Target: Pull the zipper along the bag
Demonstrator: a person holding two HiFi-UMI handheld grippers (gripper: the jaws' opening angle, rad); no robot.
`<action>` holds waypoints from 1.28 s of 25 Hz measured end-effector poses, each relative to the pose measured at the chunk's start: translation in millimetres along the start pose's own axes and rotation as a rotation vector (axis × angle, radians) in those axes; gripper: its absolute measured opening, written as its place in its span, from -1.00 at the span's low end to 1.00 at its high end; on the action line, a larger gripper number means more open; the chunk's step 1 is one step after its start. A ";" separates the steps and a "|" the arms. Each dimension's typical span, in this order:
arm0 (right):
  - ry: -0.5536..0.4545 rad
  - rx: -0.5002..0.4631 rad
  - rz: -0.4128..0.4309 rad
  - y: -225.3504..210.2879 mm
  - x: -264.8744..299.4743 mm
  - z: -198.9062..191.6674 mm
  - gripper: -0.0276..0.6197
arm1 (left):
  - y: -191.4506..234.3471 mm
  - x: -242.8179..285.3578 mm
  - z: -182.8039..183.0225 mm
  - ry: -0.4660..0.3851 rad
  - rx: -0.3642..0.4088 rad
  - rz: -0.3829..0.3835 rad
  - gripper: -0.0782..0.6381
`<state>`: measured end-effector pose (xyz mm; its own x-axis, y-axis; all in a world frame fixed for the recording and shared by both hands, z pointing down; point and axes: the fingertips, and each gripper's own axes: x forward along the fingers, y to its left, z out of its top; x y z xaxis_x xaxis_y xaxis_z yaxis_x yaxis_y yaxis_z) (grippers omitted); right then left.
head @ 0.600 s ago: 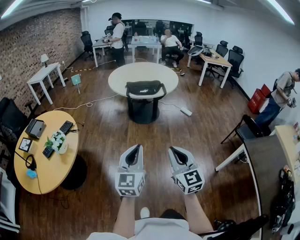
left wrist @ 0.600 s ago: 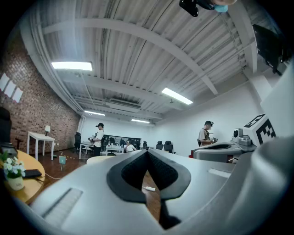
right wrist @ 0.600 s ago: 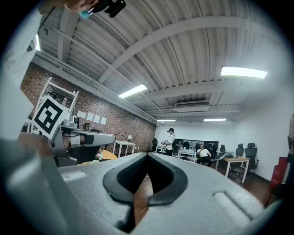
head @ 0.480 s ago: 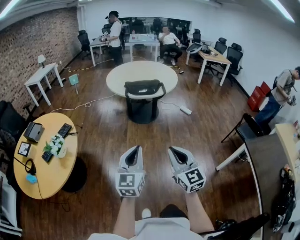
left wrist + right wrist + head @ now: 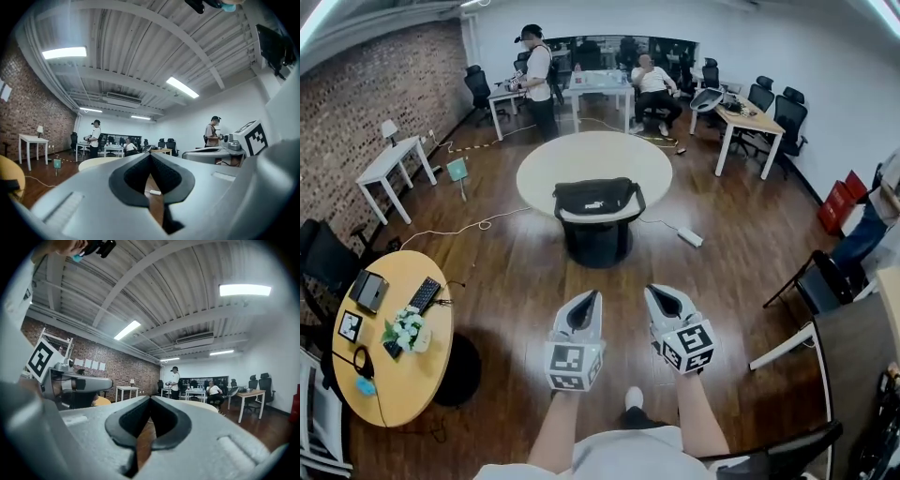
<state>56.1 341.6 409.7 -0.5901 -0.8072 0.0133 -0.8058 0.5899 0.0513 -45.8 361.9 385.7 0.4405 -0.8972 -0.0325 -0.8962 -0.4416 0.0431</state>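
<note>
A black bag [image 5: 598,199] lies on the near side of a round white table [image 5: 595,156] in the middle of the room, its strap hanging over the front rim. Both grippers are held low in front of the person, well short of the table and apart from the bag. My left gripper [image 5: 590,297] is shut, its tips together with nothing between them [image 5: 150,155]. My right gripper [image 5: 655,292] is also shut and empty [image 5: 150,398]. Both point toward the table. The bag's zipper is too small to make out.
A round wooden table [image 5: 382,370] with a keyboard, a tablet and flowers stands at the left. A power strip [image 5: 690,237] and cables lie on the wood floor right of the white table. A dark chair [image 5: 821,280] stands at the right. People and desks are at the back.
The view has moved toward the round table, so the bag looks nearer and larger. Both grippers stay shut and side by side.
</note>
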 end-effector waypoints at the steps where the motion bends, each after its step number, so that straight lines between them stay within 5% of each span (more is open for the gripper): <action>1: 0.003 0.010 0.010 -20.5 17.6 3.8 -0.95 | 1.1 21.9 6.4 -0.008 0.014 -0.004 -0.73; 7: -0.024 0.029 0.028 -116.8 88.4 18.4 -0.95 | 18.1 118.9 10.2 -0.008 0.010 0.051 -0.73; 15: 0.055 0.109 0.069 -160.1 140.8 -35.0 -0.95 | 43.7 212.5 -20.0 0.068 -0.012 0.062 -0.73; 21: 0.026 0.063 0.039 -216.4 208.0 -38.2 -0.95 | 78.9 309.5 -36.7 0.069 -0.026 0.003 -0.73; 32: -0.017 -0.022 -0.092 -335.6 363.9 3.9 -0.95 | 176.3 489.1 5.5 0.008 -0.004 -0.114 -0.73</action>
<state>111.6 -150.1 393.5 -0.5144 -0.8575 -0.0099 -0.8556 0.5124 0.0732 11.3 -154.7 371.8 0.5403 -0.8410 -0.0298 -0.8398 -0.5411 0.0440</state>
